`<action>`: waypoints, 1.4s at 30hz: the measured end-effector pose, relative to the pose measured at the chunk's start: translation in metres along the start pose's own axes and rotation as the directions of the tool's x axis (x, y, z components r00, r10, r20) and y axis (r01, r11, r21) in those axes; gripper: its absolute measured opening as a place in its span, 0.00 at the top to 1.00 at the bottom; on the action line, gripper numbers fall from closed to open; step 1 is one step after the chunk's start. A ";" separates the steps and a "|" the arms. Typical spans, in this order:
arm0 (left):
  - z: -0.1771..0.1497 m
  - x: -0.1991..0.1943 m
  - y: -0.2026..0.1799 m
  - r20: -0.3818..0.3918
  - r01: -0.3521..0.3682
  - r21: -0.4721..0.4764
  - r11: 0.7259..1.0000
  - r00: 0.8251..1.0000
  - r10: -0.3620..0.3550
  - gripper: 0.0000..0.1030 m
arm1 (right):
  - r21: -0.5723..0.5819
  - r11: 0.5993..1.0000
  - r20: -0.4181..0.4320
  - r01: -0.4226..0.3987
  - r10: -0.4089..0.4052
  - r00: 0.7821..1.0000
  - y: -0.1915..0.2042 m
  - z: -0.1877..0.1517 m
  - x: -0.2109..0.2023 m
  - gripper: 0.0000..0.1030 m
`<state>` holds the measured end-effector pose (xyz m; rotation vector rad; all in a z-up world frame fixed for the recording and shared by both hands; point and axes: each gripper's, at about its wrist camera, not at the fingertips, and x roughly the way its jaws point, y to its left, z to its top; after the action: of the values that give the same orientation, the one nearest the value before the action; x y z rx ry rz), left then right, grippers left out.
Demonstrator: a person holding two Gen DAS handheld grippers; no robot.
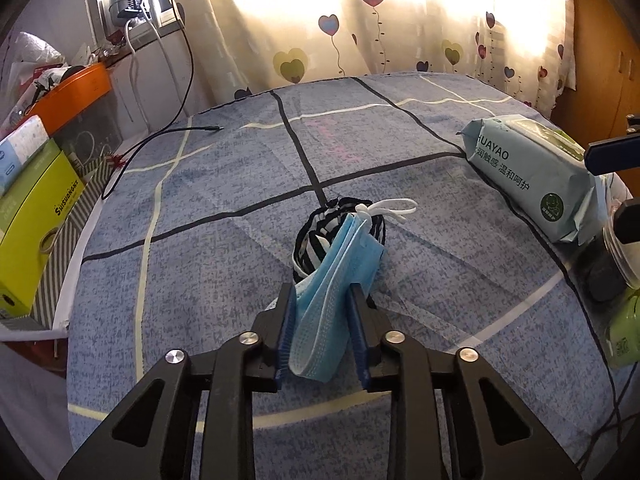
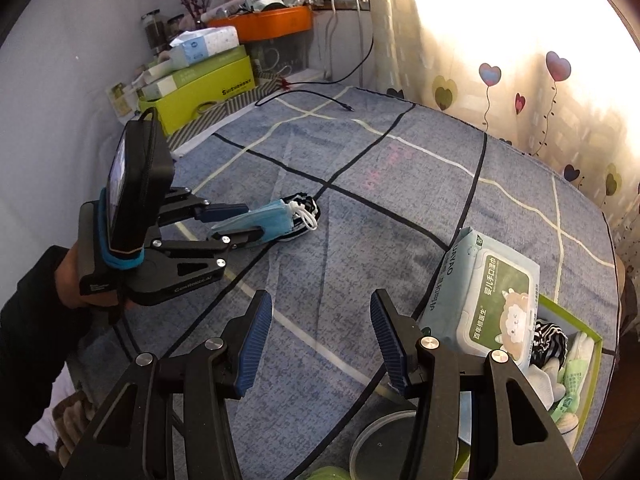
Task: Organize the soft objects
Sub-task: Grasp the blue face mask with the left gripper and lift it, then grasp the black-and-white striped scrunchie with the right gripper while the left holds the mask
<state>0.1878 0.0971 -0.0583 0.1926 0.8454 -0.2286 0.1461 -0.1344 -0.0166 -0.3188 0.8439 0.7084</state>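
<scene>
My left gripper (image 1: 322, 294) is shut on a folded blue face mask (image 1: 332, 292) just above the blue checked cloth. The mask's white ear loops (image 1: 386, 207) hang at its far end. Under it lies a black-and-white striped cloth (image 1: 316, 240). In the right wrist view the left gripper (image 2: 256, 222) holds the mask (image 2: 268, 220) over the striped cloth (image 2: 306, 210). My right gripper (image 2: 320, 316) is open and empty, above the cloth near its front edge. A pack of wet wipes (image 2: 492, 304) lies at the right, partly over a green box (image 2: 592, 364) of soft items.
A black cable (image 1: 168, 136) lies on the far left of the cloth (image 1: 224, 264). A yellow-green box (image 1: 36, 224) and an orange tray (image 1: 72, 92) stand at the left. A heart-print curtain (image 1: 360, 24) hangs behind. A round lid (image 2: 380, 444) sits near the right gripper.
</scene>
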 end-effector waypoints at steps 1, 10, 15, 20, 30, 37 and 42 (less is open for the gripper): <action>-0.001 -0.003 0.001 0.001 0.002 -0.010 1.000 1.000 -0.002 0.82 | -0.002 1.000 -0.001 0.000 0.000 1.000 -0.001 0.001 0.000 0.51; -0.012 -0.031 0.024 0.034 -0.003 -0.149 0.989 0.999 0.009 0.90 | -0.049 0.999 -0.014 -0.023 0.022 1.000 -0.001 0.024 0.006 0.51; -0.019 -0.042 0.038 0.038 -0.008 -0.232 0.973 0.999 0.017 0.90 | -0.066 0.996 -0.069 -0.052 0.047 0.996 0.003 0.045 0.034 0.51; -0.027 -0.047 0.049 0.033 -0.027 -0.285 0.958 0.999 0.038 0.90 | -0.069 0.994 -0.144 -0.079 0.069 0.987 0.011 0.063 0.075 0.51; -0.035 -0.056 0.059 0.058 -0.031 -0.354 0.935 0.997 0.054 0.90 | 0.119 0.982 -0.222 -0.150 0.173 0.960 0.005 0.082 0.146 0.51; -0.036 -0.061 0.056 0.064 -0.031 -0.366 0.930 0.996 0.059 0.90 | 0.110 0.989 -0.215 -0.098 0.120 0.969 0.011 0.082 0.154 0.91; -0.033 -0.069 0.052 0.082 -0.021 -0.374 0.927 0.995 0.055 0.90 | 0.109 0.988 -0.162 -0.106 0.123 0.979 0.006 0.078 0.129 0.94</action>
<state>0.1340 0.1635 -0.0237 -0.1583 0.7784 -0.0359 0.2452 -0.0318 -0.0664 -0.2437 1.0622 0.7502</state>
